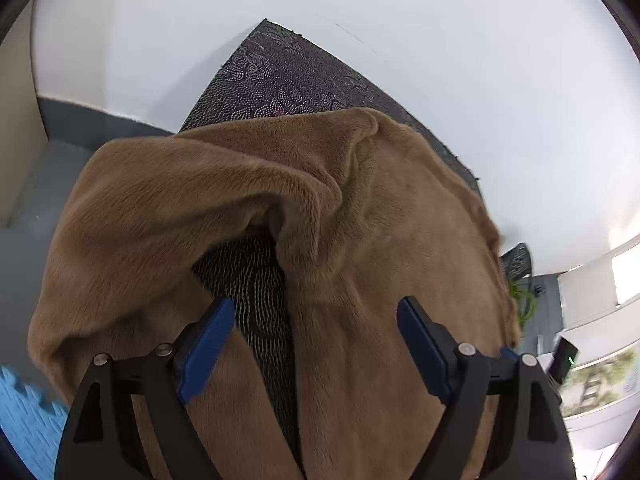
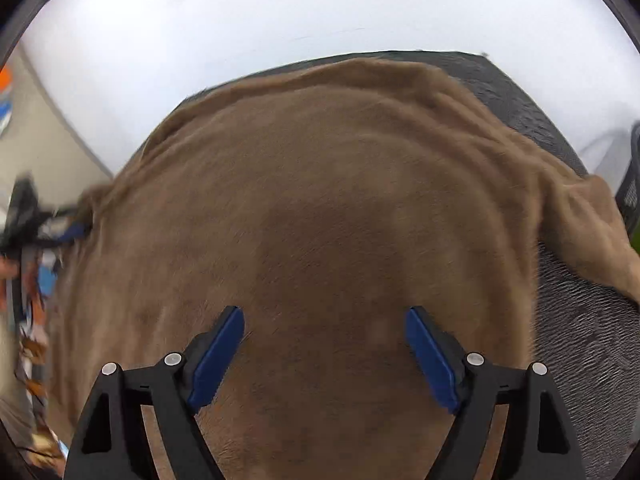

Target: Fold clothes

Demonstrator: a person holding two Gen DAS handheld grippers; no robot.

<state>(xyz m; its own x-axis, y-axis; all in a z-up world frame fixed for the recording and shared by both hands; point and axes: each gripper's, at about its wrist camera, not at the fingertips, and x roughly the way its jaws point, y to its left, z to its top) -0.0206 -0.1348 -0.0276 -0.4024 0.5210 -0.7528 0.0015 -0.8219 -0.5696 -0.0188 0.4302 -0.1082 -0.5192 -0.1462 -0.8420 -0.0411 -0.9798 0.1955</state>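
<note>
- Left wrist view: we see the left gripper [image 1: 316,322] with its two blue-padded fingers [image 1: 208,344] spread wide apart and nothing between them.
- Beneath and ahead of it lies the brown fleece garment [image 1: 380,208], spread over a dark patterned mat [image 1: 280,72] on a white surface [image 1: 500,60].
- The garment forms two lobes in this view; a raised fold runs across the upper left, and between the lobes a strip of the mat shows, running down towards the camera between the fingers.
- At lower left we note a blue foam tile [image 1: 24,420]; at right, a green cord [image 1: 524,300] on the grey floor.
- Right wrist view: the right gripper [image 2: 325,332] likewise stands with its jaws wide apart, holding nothing; both pads [image 2: 434,364] hover close over the cloth, and we cannot tell whether they touch it.
- Here the brown fleece garment [image 2: 320,200] fills most of the field, lying fairly flat with shallow ripples towards its far edge.
- One corner at the right is bunched and drapes over the dark patterned mat [image 2: 592,340], which is exposed along the right side and at the far right corner.
- The left margin of this view is blurred; we cannot identify what stands there.
</note>
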